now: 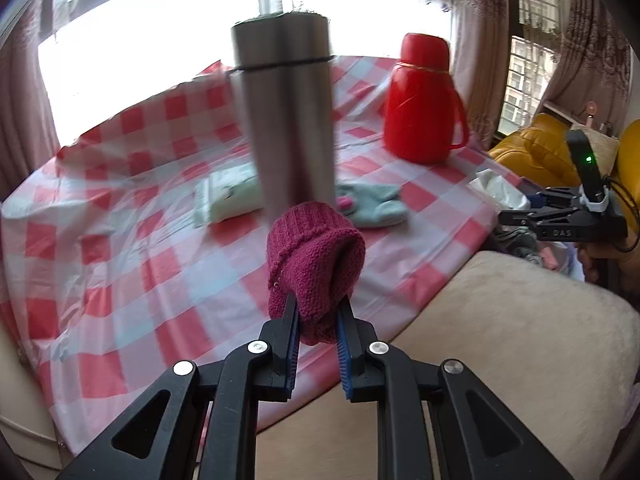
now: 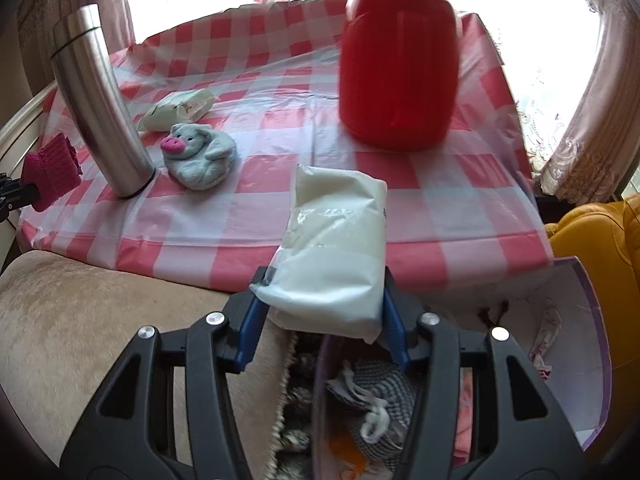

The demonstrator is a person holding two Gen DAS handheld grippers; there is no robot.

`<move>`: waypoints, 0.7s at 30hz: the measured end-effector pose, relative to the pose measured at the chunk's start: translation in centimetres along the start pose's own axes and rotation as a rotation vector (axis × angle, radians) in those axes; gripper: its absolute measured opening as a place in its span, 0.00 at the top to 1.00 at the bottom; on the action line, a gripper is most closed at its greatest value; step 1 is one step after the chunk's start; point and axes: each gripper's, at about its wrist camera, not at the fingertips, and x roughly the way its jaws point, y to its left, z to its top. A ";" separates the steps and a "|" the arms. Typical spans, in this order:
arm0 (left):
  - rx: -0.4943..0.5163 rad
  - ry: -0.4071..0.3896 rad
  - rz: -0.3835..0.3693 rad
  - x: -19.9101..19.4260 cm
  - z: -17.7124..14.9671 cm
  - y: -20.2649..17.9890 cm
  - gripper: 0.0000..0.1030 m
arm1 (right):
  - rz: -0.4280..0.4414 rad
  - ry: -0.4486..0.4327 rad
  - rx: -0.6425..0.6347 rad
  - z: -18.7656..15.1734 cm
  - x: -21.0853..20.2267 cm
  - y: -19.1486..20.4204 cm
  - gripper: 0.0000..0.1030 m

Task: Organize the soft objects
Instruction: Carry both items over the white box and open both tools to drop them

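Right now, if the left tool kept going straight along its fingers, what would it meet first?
Probably the steel flask, which stands upright directly beyond the magenta knitted piece clamped in the left tool; depth is uncertain.

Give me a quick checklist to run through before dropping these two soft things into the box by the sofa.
1. Left tool has the knitted sock pinched firmly: ok.
2. Right tool has the white packet clamped between its fingers: ok.
3. Packet is over the open box: ok, its lower end hangs just above the box mouth.
4. Sock is over the box: not ok, it hangs above the table edge, away from the box.
5. Room left in the box: cannot tell; checked cloth already lies inside.
6. Soft things left on the checked tablecloth: not ok, the pig toy and the pale green packet remain.
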 end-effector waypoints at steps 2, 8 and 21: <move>0.017 -0.010 -0.020 -0.1 0.8 -1.6 0.83 | -0.014 -0.009 0.024 -0.3 -0.7 -1.5 0.46; 0.073 -0.025 -0.081 0.6 3.1 -6.7 0.83 | -0.079 -0.030 0.109 -1.2 -2.5 -6.6 0.46; 0.173 -0.024 -0.216 3.5 8.5 -17.6 0.83 | -0.215 -0.055 0.249 -2.6 -4.8 -15.7 0.45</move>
